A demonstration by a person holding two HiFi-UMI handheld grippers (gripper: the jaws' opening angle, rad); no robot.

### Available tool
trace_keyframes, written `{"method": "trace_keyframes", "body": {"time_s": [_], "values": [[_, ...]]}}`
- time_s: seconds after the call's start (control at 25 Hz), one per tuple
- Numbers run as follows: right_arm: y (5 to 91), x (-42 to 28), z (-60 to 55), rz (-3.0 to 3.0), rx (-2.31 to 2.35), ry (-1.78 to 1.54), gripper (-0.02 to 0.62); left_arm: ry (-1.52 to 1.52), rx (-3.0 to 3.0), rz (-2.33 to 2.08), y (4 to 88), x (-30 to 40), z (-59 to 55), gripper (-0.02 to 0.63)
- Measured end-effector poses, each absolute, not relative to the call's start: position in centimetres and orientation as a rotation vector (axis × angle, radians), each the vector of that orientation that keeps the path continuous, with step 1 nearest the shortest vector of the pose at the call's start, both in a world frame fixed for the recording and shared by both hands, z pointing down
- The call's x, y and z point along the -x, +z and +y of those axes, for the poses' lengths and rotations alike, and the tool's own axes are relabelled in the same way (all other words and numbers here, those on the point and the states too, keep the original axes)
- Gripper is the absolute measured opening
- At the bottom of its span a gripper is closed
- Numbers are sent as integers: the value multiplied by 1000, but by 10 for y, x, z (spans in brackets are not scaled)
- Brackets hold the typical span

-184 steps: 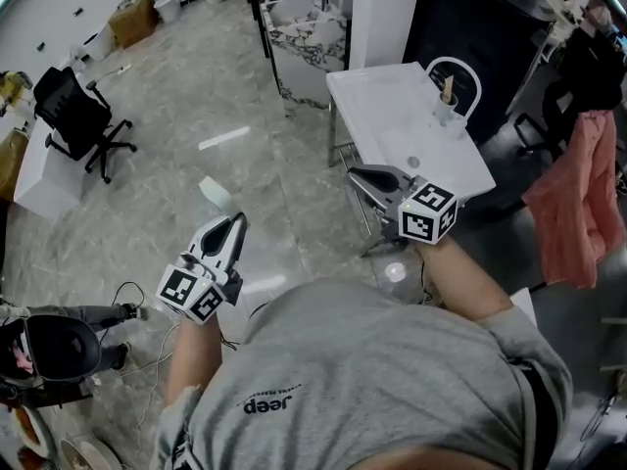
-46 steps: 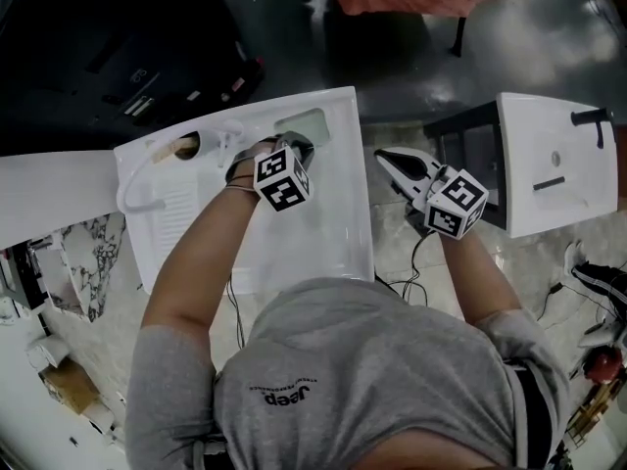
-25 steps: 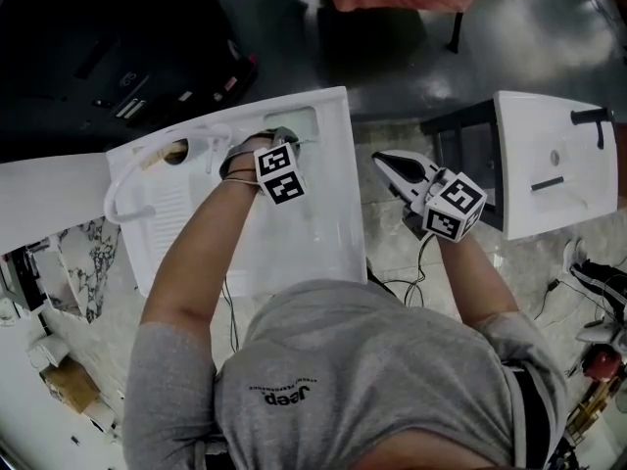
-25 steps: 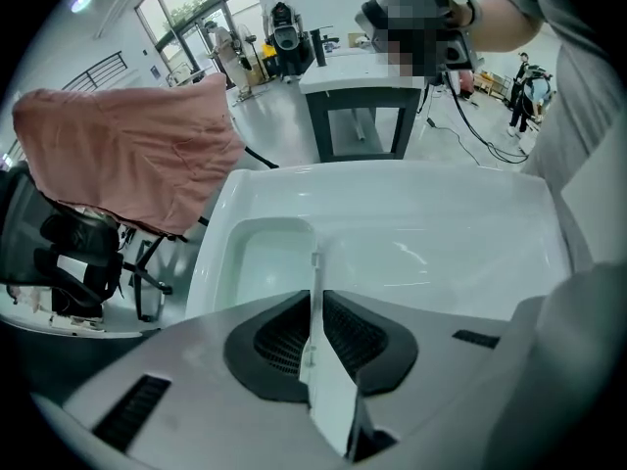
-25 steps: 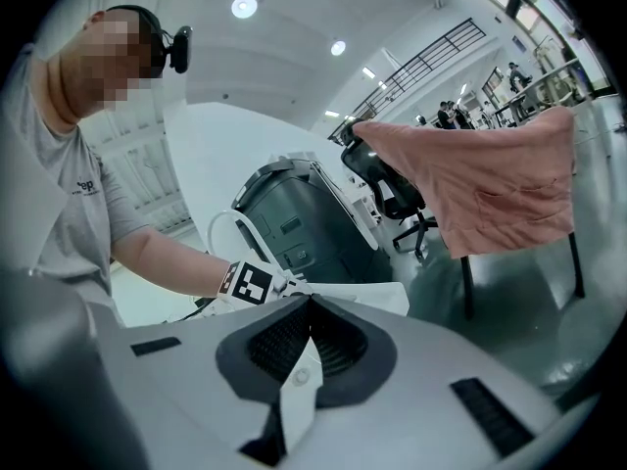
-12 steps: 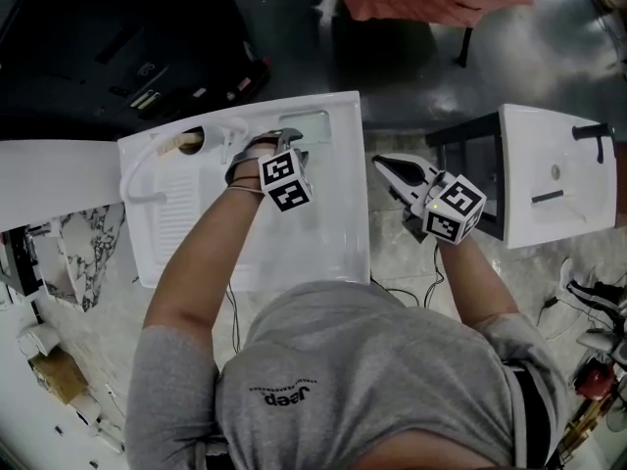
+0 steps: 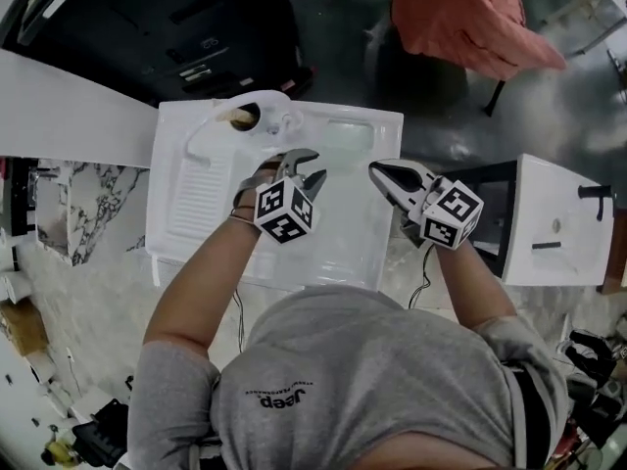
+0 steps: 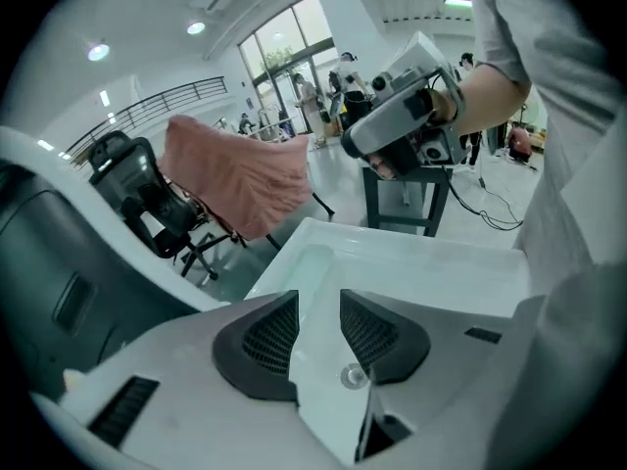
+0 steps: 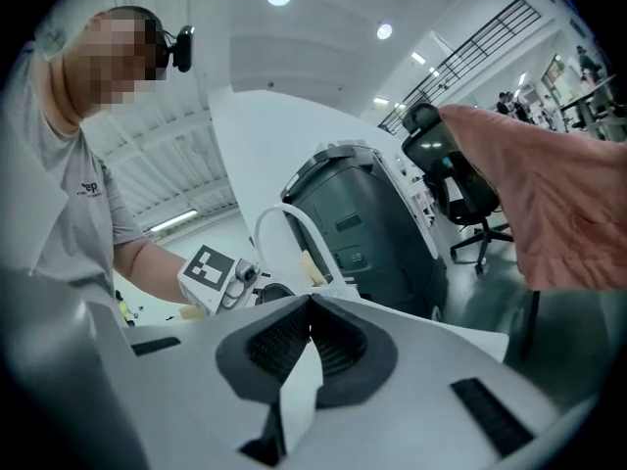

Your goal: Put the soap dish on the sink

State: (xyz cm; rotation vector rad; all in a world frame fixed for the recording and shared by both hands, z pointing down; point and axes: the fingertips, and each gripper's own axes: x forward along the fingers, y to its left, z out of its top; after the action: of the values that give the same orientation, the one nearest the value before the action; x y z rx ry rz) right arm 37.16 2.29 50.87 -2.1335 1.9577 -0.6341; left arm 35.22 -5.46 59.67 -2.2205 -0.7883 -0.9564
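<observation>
The glossy white rectangular sink (image 7: 343,248) has a ribbed drainboard at its left and a thin white hose (image 7: 201,137) arching over its back edge; the soap dish (image 7: 340,131), a pale translucent green rectangle, lies flat on the sink's back right corner; a crumpled pink cloth (image 7: 460,18) hangs beyond. Half a second ago the left tool (image 7: 307,167) sat low beside the dish; now it is lifted clear, its ridged dark pads (image 8: 266,339) just opened wide, nothing between them. The left forearm reaches over the basin, tool tilted downward; the right tool (image 7: 380,171), pressed together and empty, points nearly level over the sink's right rim.
</observation>
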Motion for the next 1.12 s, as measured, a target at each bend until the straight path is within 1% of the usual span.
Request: {"method": "trace_keyframes", "body": {"time_s": [0.12, 0.36, 0.48, 0.8, 1.12], "values": [[499, -352, -6, 2054, 2077, -628, 58, -940, 2308, -708, 576, -322, -76, 127], [482, -298, -83, 2318, 1882, -616, 58, -906, 2594, -405, 532, -249, -138, 62], [473, -255, -120, 2431, 1791, -618, 58, -871, 2697, -253, 510, -197, -171, 46], [441, -115, -206, 2735, 1502, -557, 58, -686, 2927, 252, 442, -23, -244, 14], [427, 44, -244, 2967, 1212, -484, 58, -480, 3042, 756, 410, 173, -250, 14]]}}
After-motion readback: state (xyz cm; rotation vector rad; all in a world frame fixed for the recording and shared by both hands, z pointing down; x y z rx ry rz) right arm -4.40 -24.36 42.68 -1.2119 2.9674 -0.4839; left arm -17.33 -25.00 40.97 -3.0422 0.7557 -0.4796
